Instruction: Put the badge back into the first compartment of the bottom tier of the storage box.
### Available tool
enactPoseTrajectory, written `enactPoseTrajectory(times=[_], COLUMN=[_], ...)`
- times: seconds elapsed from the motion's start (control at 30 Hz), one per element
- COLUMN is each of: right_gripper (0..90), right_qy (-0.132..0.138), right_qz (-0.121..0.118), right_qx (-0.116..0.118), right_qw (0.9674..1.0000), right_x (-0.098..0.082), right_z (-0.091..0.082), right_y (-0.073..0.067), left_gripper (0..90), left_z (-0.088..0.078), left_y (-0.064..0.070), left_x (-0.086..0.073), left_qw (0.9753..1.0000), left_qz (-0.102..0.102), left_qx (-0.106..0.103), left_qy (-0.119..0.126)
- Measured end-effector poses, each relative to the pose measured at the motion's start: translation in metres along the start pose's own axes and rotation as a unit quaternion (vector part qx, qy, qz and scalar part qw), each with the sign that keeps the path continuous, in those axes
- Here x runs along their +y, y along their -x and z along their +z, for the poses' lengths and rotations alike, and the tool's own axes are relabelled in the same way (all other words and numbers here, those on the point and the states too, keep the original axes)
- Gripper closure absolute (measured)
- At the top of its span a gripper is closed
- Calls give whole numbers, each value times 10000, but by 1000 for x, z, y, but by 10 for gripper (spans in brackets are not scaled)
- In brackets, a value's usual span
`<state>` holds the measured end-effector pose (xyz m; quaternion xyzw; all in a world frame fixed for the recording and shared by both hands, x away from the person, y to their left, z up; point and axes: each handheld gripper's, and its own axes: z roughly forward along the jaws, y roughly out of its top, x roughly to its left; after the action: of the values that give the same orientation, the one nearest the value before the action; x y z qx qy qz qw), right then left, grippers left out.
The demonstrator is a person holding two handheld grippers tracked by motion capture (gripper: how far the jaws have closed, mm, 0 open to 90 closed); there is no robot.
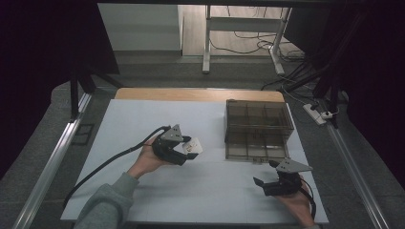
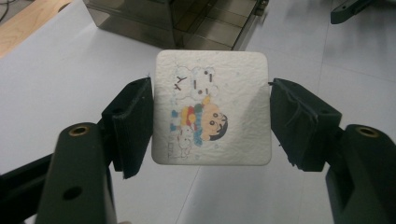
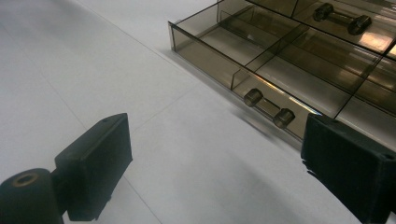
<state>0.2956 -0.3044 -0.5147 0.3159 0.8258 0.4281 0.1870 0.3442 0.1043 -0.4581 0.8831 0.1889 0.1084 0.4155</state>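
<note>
**Materials rundown, nothing fancy**

The square coaster (image 2: 212,107) looks like pulpy, rough paper with a printed cartoon, totally matt. The drawer organizer (image 1: 258,129) is glossy smoked see-through plastic. The white table cover (image 1: 143,119) is smooth and matt, with a bare wood edge (image 1: 191,94) at the far side.

Dim high view, dark surroundings, soft shadows, sharp close-ups, faint glare
</note>
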Motion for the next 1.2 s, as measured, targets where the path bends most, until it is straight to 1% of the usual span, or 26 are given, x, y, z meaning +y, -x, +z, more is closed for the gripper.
enactPoseTrajectory(times=[0.23,0.4,0.6,0.67,0.7,0.8,1.2], right_gripper=[82,82,82,82,82,82,82], right_qy=[1,5,13,26,17,30,42], right_qz=[-2,-2,-2,6,-1,5,10], right_qx=[0,-14,-9,-5,-10,-6,-2], right_qw=[10000,10000,10000,10000,10000,10000,10000], right_x=[0,0,0,0,0,0,0], right_z=[0,0,0,0,0,0,-1], right_y=[0,0,0,0,0,0,0], left_gripper=[329,330,329,329,329,329,329], left_z=[6,11,15,17,17,19,30], left_y=[4,5,7,8,9,10,13], left_x=[7,10,14,16,17,20,27], left_qw=[10000,9999,9999,9997,9996,9997,9995], left_qz=[81,53,69,42,61,91,93], left_qx=[-49,-86,-138,-210,-222,-198,-255], left_qy=[16,31,68,122,134,129,154])
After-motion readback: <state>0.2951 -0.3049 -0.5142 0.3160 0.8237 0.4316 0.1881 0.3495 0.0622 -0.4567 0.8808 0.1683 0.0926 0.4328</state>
